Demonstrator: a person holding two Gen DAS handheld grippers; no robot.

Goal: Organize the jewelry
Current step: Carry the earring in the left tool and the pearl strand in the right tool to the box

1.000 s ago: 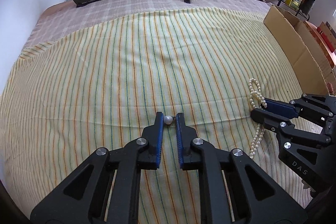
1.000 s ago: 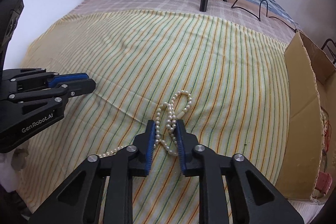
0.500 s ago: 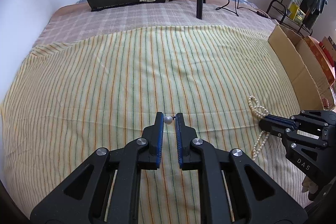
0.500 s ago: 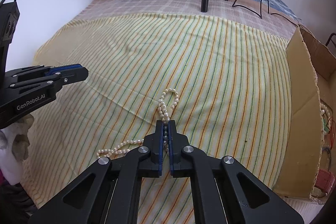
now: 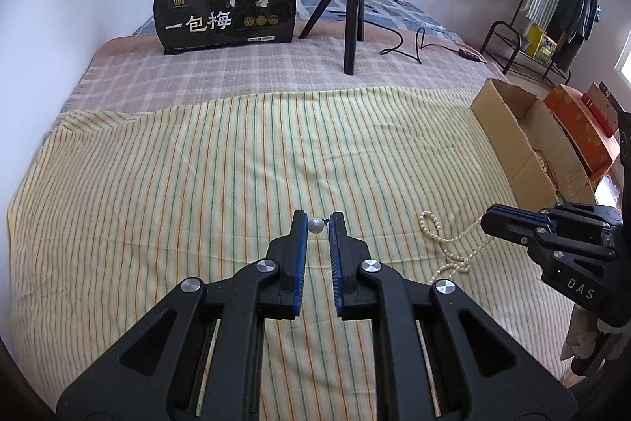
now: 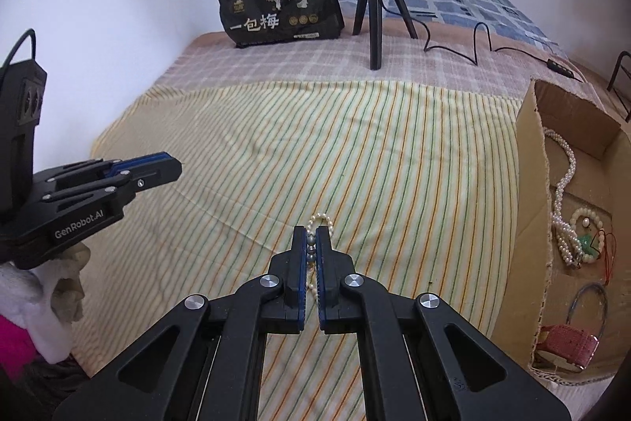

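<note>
My left gripper (image 5: 315,225) is shut on a single pearl piece (image 5: 314,225) and holds it above the striped cloth. My right gripper (image 6: 311,241) is shut on a pearl necklace (image 6: 321,220). In the left wrist view the necklace (image 5: 437,239) hangs from the right gripper (image 5: 487,221) with its loop resting on the cloth. The cardboard box (image 6: 530,160) at the right edge of the bed holds several other jewelry pieces (image 6: 568,223). The left gripper (image 6: 173,170) also shows at the left of the right wrist view.
A black snack bag (image 5: 226,6) and a ring-light tripod (image 5: 353,14) with its cable (image 5: 410,46) stand at the far end of the bed. An orange box (image 5: 579,129) sits beyond the cardboard box. A clothes rack (image 5: 552,6) stands at the far right.
My right gripper closed on the pearl necklace and lifted it, pulling it toward the right. Both grippers rose, so more of the room shows. My left gripper kept hold of the pearl.
</note>
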